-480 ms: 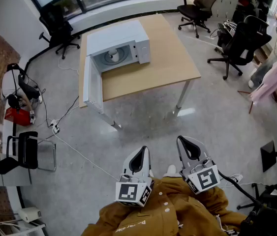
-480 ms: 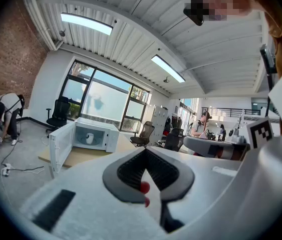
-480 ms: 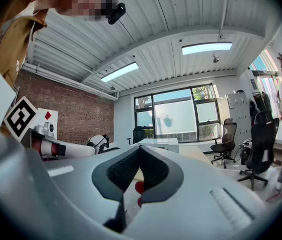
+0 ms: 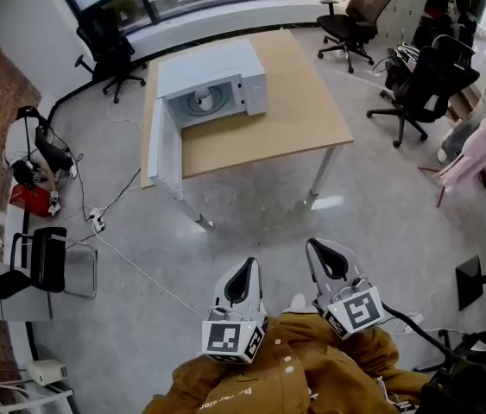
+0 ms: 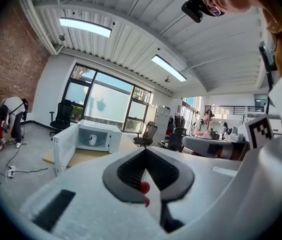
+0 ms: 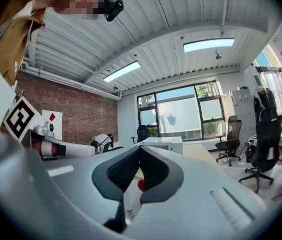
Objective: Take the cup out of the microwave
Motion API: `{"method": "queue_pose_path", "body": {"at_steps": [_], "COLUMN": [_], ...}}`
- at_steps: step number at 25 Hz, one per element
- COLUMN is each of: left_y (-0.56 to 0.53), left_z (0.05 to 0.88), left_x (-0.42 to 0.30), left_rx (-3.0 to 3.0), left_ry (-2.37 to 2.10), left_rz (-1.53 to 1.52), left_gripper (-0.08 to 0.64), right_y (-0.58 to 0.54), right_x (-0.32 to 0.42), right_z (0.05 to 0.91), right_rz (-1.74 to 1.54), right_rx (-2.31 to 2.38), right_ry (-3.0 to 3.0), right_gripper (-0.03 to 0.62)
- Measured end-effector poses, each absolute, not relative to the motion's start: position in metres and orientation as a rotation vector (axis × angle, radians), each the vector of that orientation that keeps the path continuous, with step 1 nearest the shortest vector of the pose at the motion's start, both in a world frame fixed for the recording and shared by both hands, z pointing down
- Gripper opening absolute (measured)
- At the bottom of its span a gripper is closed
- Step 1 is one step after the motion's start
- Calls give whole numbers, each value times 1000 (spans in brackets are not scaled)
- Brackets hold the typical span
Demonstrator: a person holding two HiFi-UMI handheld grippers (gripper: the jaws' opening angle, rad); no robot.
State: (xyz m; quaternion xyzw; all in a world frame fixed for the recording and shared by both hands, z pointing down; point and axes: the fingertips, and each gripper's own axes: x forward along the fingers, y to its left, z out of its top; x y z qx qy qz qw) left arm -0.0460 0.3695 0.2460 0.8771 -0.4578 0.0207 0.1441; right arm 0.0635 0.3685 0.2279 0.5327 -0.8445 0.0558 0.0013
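Approach stage, nothing in hand yet. White microwave (image 4: 212, 63) sits at the far left part of a wooden table (image 4: 294, 119). Its door (image 4: 164, 149) is swung fully open on its left-side hinge and stands out past the table's near edge. The cavity is exposed to the person, which suits a straight reach in. The white cup (image 4: 201, 98) stands inside, on the middle of the cavity floor and apparently upright; it is too small to tell which way any handle faces. Left claw (image 4: 250, 262) and right claw (image 4: 312, 243) are held low in front of the person's torso, side by side and aimed toward the table. Bare floor (image 4: 251, 222) lies between them and the table, and both are well apart from it. Each gripper view shows its jaws closed tip to tip with nothing between them. This is probably a carrying posture for walking up, not a grasp. Judgement: the task is barely begun. One claw must open before it enters the cavity. The open door crowds the left side, so the right claw looks to have the clearer line. Risk: clipping the door or the cavity frame on entry and tipping the cup.
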Motion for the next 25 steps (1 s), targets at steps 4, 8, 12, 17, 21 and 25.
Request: {"method": "queue_pose_path", "body": {"at_steps": [4,8,12,17,21,25], "left_y": [363,354,342,326,304,284], "left_z": [244,238,236,243,250,254], "left_x": [-53,-69,-87,-115,-130,-136], "left_rx": [2515,2505,2507,2502,2498,2485], "left_ry": [-1359,-1392,-1399,-1378,-1361,-1343], "left_rz": [61,21,16,23,21,36], "left_gripper": [5,5,5,5,5,5], "right_y": [363,353,334,313,297,280], "right_x": [61,55,42,17,13,9], "right_z": [224,222,224,229,243,249], "right_rz": [231,212,218,259,291,315], "right_rx": [1642,1667,1686,1729,1793,1783], "right_ry": [-2711,-2703,-2687,-2675,-2624,-2600], "right_gripper": [71,69,67,58,51,46]}}
